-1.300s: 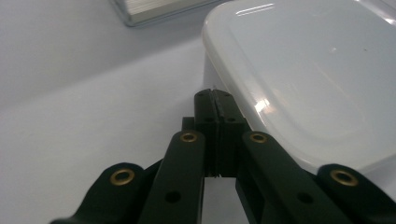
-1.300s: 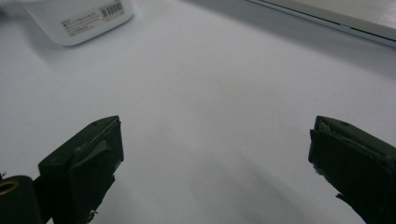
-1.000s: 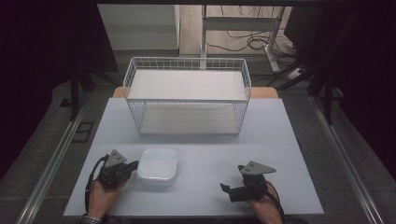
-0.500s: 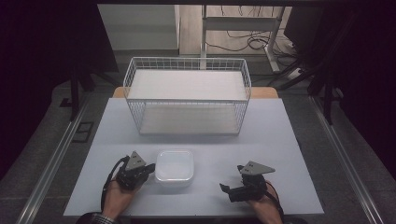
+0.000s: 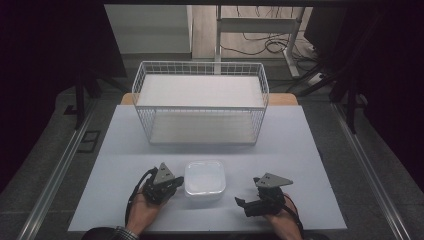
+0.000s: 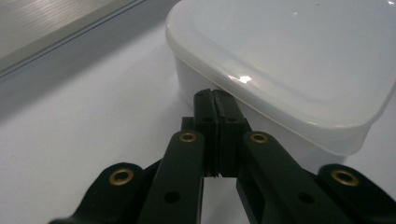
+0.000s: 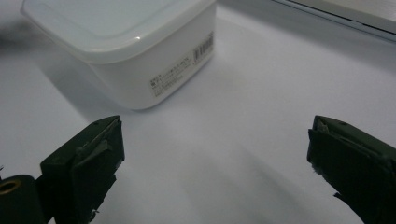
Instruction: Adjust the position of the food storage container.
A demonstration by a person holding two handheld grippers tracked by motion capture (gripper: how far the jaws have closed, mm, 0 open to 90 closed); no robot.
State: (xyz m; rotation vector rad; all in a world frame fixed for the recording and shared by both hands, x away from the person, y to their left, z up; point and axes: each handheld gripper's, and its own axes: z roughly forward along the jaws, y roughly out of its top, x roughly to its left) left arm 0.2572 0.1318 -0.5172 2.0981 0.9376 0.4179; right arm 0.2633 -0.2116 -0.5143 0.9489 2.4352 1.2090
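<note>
lidded white box sits mid-counter, pushed by the left tongs, basket not yet used

the translucent white lidded plastic container (image 5: 204, 177) rests flat on the pale grey counter (image 5: 310, 150), near its front edge and well short of the white wire basket (image 5: 200, 101) standing at the back; the left tongs (image 6: 215, 100) are pressed together with nothing between them, their tips touching the container's side wall just under the lid rim, which reads as nudging rather than gripping; the right tongs (image 7: 210, 154) are spread wide and empty, resting on the counter a little apart from the container; judging by this, the container is only being positioned, and any lifting or placing in the basket is left to do
</note>
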